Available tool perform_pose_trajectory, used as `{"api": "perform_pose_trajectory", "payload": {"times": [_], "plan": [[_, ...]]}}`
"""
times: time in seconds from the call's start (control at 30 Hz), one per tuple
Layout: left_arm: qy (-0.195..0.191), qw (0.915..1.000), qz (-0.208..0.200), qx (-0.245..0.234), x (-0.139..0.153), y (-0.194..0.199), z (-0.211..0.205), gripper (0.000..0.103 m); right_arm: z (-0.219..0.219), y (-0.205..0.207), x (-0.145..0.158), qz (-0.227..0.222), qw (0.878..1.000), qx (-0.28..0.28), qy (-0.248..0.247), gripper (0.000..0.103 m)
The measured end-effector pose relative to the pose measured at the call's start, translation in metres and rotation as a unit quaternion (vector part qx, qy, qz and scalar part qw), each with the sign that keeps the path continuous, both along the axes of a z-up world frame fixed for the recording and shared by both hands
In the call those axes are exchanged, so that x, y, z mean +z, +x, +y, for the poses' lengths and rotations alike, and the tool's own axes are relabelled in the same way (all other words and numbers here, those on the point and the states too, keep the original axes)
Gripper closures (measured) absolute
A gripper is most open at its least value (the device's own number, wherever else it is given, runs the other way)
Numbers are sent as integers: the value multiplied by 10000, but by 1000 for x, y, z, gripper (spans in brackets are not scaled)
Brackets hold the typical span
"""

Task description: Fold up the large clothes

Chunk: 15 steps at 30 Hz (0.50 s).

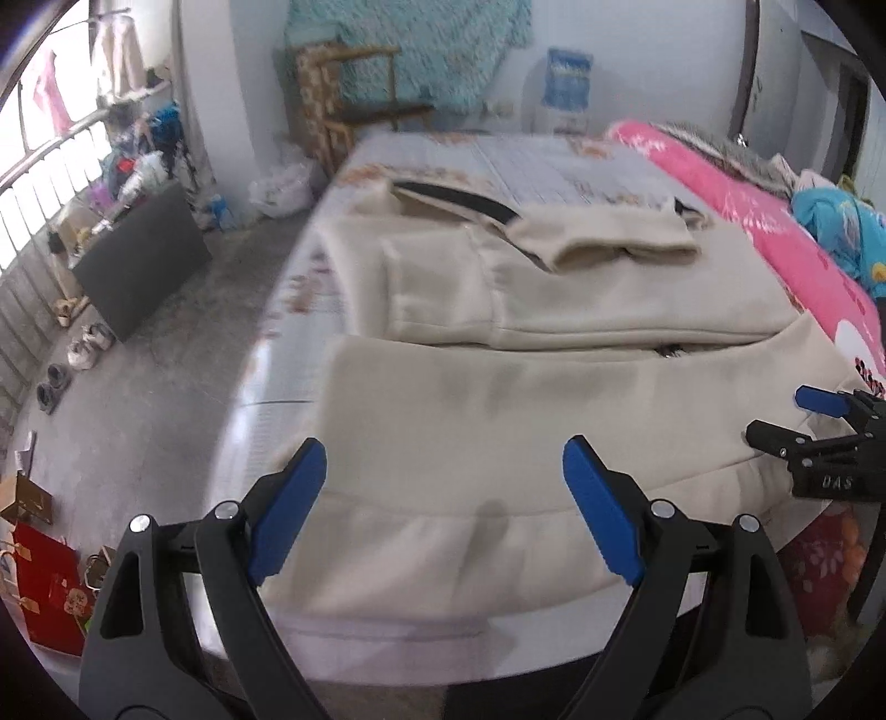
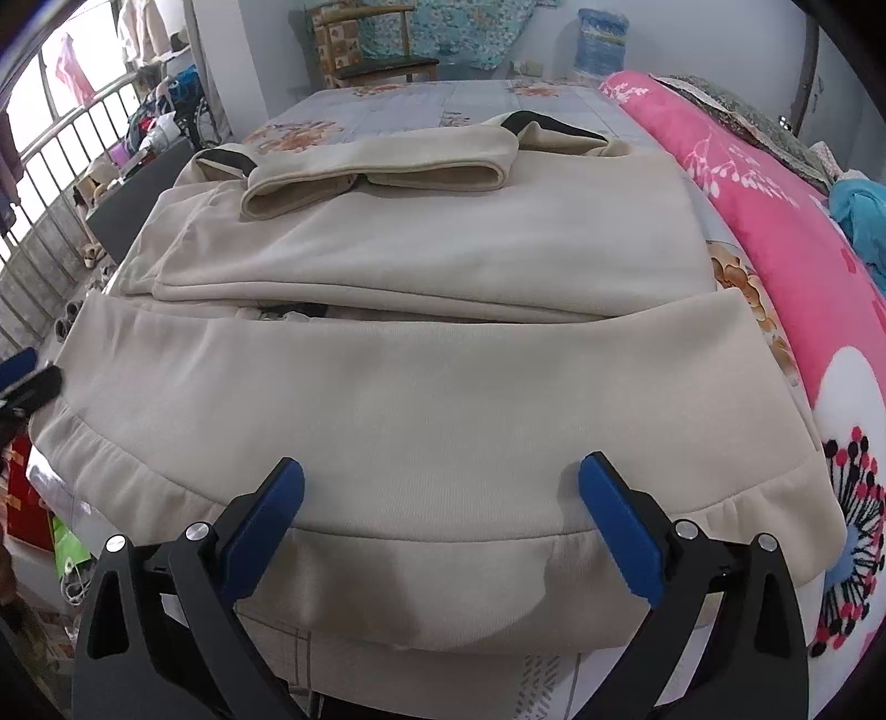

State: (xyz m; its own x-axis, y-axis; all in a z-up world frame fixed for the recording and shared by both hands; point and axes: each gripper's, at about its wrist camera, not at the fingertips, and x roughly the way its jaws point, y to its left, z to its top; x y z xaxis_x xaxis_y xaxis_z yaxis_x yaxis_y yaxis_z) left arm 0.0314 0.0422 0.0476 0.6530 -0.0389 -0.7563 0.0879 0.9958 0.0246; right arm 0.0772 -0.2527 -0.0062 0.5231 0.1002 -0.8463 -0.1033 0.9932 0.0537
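Observation:
A large beige sweatshirt (image 2: 432,387) lies flat on the bed, sleeves folded in across its far part, its ribbed hem at the near edge. It also shows in the left wrist view (image 1: 498,421). My left gripper (image 1: 443,465) is open and empty, just above the hem at the garment's left side. My right gripper (image 2: 440,482) is open and empty above the hem near the middle. The right gripper also shows at the right edge of the left wrist view (image 1: 797,415). The left gripper's tip shows at the left edge of the right wrist view (image 2: 25,376).
The bed has a grey floral sheet (image 2: 387,105). A pink floral quilt (image 2: 786,232) runs along its right side. A wooden chair (image 2: 376,50) stands beyond the bed. A dark cabinet (image 1: 138,266), shoes (image 1: 83,349) and a railing stand on the left floor.

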Motion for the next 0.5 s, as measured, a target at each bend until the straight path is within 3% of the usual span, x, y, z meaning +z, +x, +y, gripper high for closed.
{"api": "perform_pose_trajectory", "payload": {"times": [0.2,0.37,0.5], "plan": [[-137,9994,-157,293,11,-26,39,36,-1,0,1,-77,9998,181,-19,6],[-500,9982,15,321,2,-22,61,58,1,3,4,30,9996,251,-81,6],[-681,9968,357,213,-13,-4,67,63,6,2,9,-71,9991,363,-223,6]]}}
